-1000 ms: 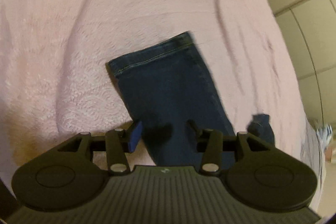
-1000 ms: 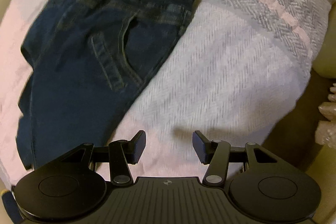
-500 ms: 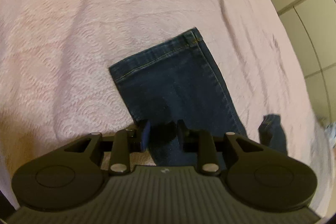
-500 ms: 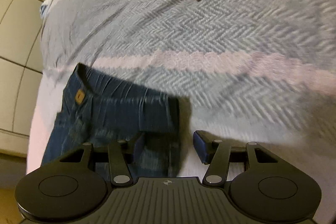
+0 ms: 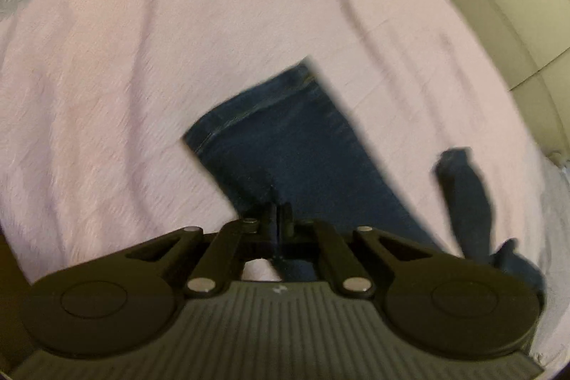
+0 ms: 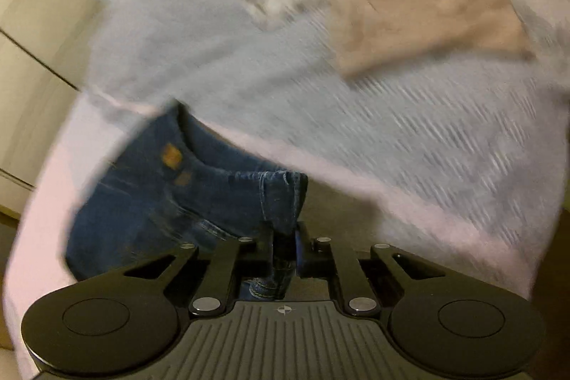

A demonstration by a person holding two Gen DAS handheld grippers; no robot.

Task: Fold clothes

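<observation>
My left tool (image 5: 277,215) is clamped on the jeans (image 5: 302,145) leg. My right tool (image 6: 285,246) pinches their waistband on the bed (image 6: 392,138).

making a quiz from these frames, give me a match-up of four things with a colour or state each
Things:
1. left gripper
2. right gripper
3. crumpled tan garment
4. fuzzy bed blanket

Colour or state:
A. pale pink
B. lying loose, ungripped
C. shut on the dark blue denim jeans leg
D. shut on the jeans waistband

Pairs: 1-C, 2-D, 3-B, 4-A
</observation>
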